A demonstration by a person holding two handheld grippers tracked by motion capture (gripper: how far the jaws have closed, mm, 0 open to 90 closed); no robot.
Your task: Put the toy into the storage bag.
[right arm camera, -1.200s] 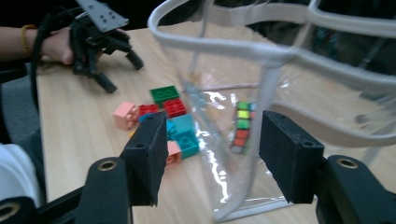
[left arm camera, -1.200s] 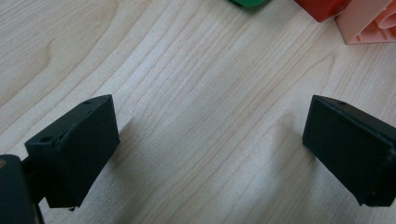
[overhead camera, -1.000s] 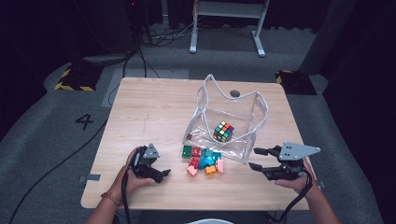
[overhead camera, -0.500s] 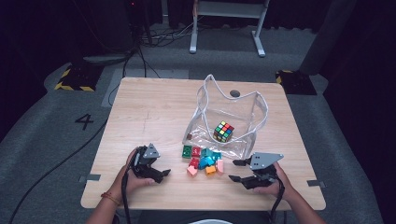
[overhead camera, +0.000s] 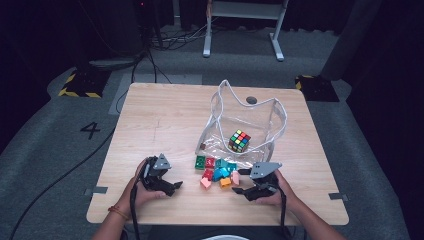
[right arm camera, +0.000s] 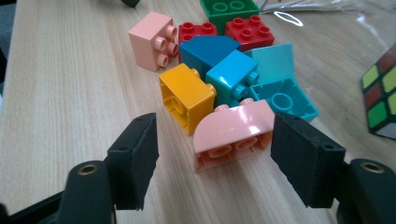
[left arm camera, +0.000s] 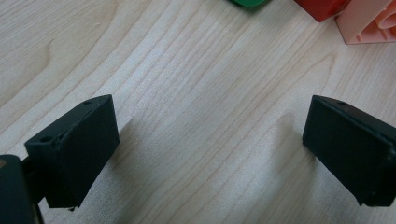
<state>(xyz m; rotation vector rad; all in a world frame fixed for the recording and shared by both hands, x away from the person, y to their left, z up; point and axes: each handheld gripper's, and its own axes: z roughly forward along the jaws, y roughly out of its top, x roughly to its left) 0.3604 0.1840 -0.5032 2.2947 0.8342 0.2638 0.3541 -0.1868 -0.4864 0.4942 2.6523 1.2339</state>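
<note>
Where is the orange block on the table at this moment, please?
In the right gripper view, the orange block lies left of the rounded pink block and just ahead of the right gripper.

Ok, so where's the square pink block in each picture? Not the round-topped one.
High view: the square pink block is at the pile's lower left corner, near the table's front edge.
Left gripper view: it is cut off in the top right corner.
Right gripper view: it is at the upper left of the pile, bumps facing sideways.
Shared landmark: the green block, the only green one in the pile.
</note>
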